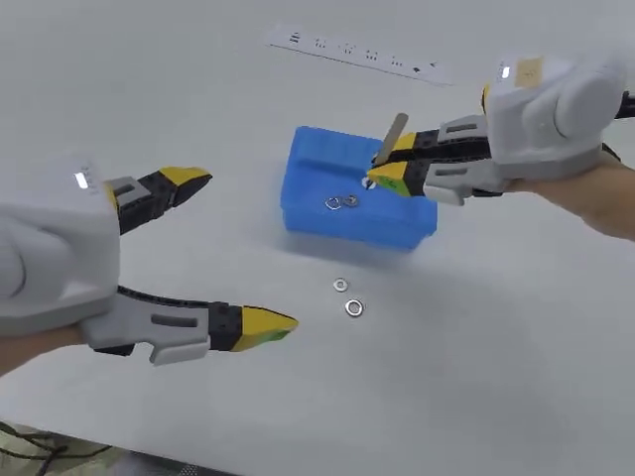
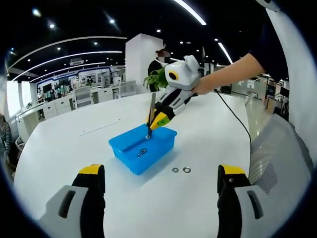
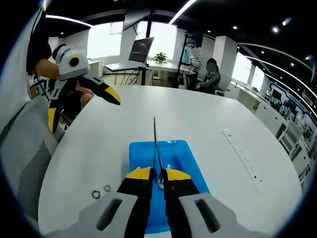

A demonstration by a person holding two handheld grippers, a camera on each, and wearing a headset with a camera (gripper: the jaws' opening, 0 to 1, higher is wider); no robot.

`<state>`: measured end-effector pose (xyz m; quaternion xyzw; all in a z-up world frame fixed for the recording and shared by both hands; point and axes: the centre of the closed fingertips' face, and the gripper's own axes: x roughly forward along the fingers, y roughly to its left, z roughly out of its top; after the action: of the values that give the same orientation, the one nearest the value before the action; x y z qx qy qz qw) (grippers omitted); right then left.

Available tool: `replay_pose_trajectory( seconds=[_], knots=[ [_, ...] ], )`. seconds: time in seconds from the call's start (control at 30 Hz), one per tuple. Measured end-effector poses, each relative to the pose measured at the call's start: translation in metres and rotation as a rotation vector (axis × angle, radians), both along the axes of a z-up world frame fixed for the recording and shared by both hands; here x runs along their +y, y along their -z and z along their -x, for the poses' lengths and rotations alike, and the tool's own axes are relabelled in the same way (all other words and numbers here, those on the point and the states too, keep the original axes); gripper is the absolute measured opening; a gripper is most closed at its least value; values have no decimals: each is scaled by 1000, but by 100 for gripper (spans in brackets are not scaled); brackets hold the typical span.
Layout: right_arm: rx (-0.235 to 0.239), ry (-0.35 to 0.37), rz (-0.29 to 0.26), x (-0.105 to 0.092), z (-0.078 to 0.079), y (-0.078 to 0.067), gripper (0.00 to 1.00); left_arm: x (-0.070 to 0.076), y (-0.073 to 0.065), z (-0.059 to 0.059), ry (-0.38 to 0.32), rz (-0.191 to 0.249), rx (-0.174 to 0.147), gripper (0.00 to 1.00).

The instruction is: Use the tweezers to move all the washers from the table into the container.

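The white table (image 1: 496, 377) spans the head view. The left gripper (image 1: 246, 250) hovers at 8 o'clock from the container, its fingers spread wide with nothing between them. The right gripper (image 1: 389, 167) sits over the container's 2 o'clock corner, its fingers pressed close and pinching the tweezers. The blue container (image 1: 347, 230) stands mid-table, open side up. A white power strip (image 1: 352, 52) lies at 12 o'clock, well apart. The tweezers (image 1: 394, 131) point down into the container; whether their tips hold anything is too small to tell. Two washers (image 1: 342, 202) lie together inside the container. Two loose washers (image 1: 354, 308) lie on the table at 6 o'clock, near its wall.
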<state>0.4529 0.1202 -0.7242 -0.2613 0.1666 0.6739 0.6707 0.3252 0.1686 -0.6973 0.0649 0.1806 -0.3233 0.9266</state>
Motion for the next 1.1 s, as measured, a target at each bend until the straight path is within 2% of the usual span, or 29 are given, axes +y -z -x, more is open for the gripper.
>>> replay_pose_trajectory(
  seconds=[0.2, 0.37, 0.47, 0.63, 1.1],
  knots=[
    [20, -4, 41, 1, -6, 25, 9, 3, 6, 5, -11, -25, 23, 100],
    [37, -9, 68, -1, -4, 39, 9, 5, 11, 10, -15, -31, 41, 100],
    [35, -13, 61, 1, -4, 38, 9, 5, 13, 11, -14, -38, 48, 100],
    [38, -5, 49, 3, -6, 37, 9, 3, 10, 9, -13, -26, 40, 100],
    [38, -14, 63, 0, -1, 38, 10, -3, 11, 10, -3, -16, 44, 100]
  ],
)
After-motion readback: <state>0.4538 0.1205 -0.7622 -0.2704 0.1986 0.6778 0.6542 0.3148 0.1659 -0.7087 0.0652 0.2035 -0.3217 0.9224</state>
